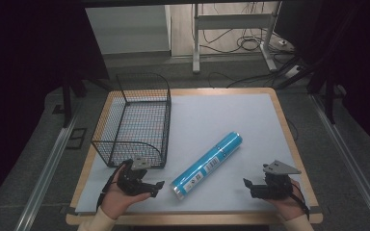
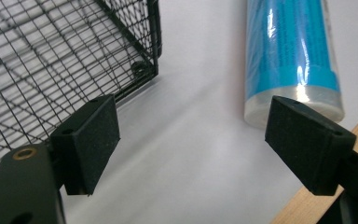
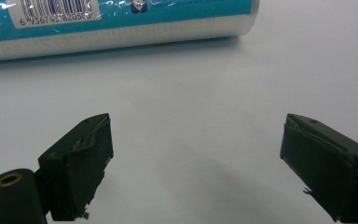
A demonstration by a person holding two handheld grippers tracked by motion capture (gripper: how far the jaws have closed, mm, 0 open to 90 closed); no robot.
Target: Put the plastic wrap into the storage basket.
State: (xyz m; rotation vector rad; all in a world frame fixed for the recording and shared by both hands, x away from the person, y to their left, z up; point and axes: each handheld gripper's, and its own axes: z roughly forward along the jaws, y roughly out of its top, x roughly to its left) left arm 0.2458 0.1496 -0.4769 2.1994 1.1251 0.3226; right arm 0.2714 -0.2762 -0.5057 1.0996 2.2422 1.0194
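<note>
From up high I see one long blue tube (image 1: 207, 165) lying flat on my table (image 1: 231, 110). Its long side runs slantwise: one end points at the near edge, the other points off toward the far right corner. It is bright blue with a white label and a small barcode, and it has a shiny see-through wrap. It lies in the near half of the table, about in the middle between my two hands. One black wire basket (image 1: 135, 120) stands by the left edge, just beside the tube's near end but not touching it. My left gripper (image 1: 150, 186) sits by the near left corner, in front of the basket. My right gripper (image 1: 249, 185) sits by the near right corner. Both point in at the tube.

In my left gripper view, my two black jaws are wide apart and hold nothing. The tube's round end (image 2: 292, 60) is just past the right jaw. The basket's corner (image 2: 74, 51) is past the left jaw. A bit of the table's wooden edge (image 2: 321, 196) shows low on the right.

In my right gripper view, my two jaws are wide apart too, with nothing between them. The tube (image 3: 121, 23) lies across the top, and I can see its barcode.
</note>
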